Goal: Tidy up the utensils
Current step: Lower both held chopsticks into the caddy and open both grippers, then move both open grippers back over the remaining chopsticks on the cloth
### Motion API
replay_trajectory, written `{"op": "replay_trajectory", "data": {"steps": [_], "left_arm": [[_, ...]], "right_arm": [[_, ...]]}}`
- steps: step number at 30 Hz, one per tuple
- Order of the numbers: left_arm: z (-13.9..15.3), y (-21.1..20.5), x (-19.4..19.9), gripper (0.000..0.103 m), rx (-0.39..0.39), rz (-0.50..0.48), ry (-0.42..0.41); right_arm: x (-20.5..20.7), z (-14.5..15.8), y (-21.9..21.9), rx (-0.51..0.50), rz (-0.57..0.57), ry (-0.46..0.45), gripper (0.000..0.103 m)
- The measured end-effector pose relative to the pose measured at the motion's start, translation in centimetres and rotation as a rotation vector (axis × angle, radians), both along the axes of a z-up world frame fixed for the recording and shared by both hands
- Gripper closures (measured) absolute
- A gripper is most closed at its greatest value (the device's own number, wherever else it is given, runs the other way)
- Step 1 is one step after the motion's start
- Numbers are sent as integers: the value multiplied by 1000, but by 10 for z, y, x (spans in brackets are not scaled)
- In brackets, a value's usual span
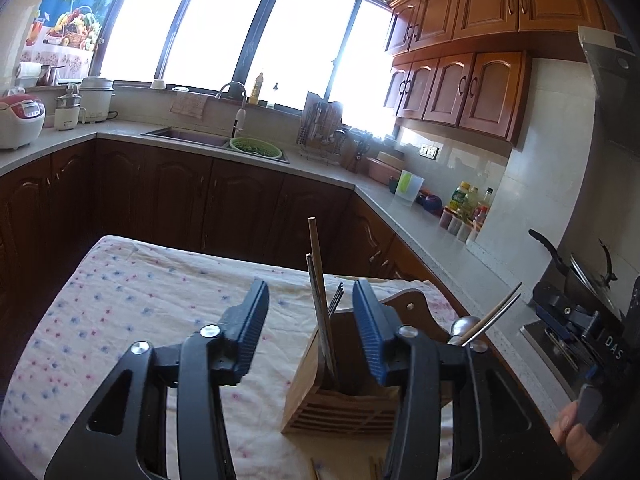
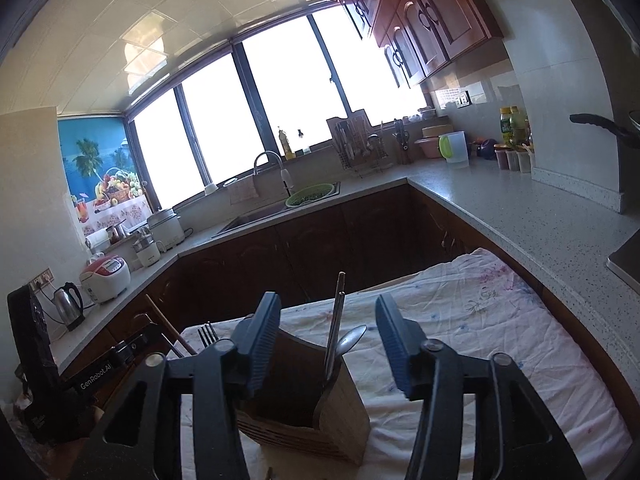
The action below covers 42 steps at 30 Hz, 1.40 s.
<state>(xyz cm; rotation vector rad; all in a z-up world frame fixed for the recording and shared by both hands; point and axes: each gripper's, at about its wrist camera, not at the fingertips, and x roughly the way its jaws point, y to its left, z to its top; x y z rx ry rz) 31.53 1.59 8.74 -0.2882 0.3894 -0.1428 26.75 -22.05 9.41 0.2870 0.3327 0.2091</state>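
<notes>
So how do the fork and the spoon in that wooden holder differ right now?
The fork stands tines up in the left compartment of the wooden holder; the spoon stands bowl up in the right one. The fork shows dark, thin prongs; the spoon a rounded, shiny bowl. Both sit handle-down.

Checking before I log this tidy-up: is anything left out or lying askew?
Mostly tidy: fork, spoon and chopsticks stand in the wooden holder. A few wooden sticks lie loose on the cloth before it. Both claws are open and empty.
</notes>
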Motion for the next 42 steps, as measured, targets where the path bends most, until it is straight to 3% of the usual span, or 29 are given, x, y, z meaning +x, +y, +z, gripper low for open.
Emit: {"op": "replay_trajectory", "data": {"steps": [3, 7, 24, 35, 42], "left_arm": [[3, 4, -15, 43, -2, 5, -2], [2, 8, -39, 33, 0, 6, -2], [-58, 8, -120, 29, 28, -24, 180], [-89, 6, -133, 29, 46, -25, 266], [-108, -15, -118, 29, 112, -69, 365]], "right_arm": [[-18, 7, -8, 29, -8, -40, 17], [-41, 9, -22, 69, -27, -62, 1], [-126, -51, -41, 86, -50, 69, 1], [-142, -88, -32, 57, -28, 161, 1], [-137, -99, -27, 46, -23, 202, 1]]}}
